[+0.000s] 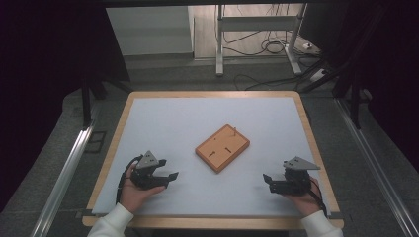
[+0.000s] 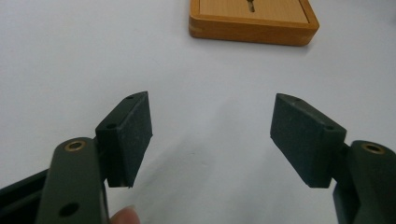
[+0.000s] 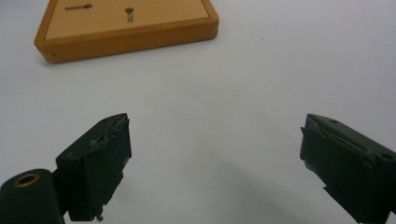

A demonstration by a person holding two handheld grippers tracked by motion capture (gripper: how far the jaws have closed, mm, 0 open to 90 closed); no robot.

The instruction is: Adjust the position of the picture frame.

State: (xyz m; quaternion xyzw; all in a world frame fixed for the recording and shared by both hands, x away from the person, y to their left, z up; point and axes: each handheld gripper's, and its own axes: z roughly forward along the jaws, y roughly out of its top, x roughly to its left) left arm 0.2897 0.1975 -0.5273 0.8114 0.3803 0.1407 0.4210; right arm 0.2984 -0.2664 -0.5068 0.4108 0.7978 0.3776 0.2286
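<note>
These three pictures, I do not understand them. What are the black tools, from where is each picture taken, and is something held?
A person sits at a table and holds one hand tool in each hand: the left gripper and the right gripper, each with two black jaws. The high view looks down from above the person. The two other views come from small cameras on each gripper, looking along its jaws. On the white table surface lies one flat orange-brown wooden board with small slots and a thin peg. Both grippers are open and hold nothing; the board lies apart from them.
</note>
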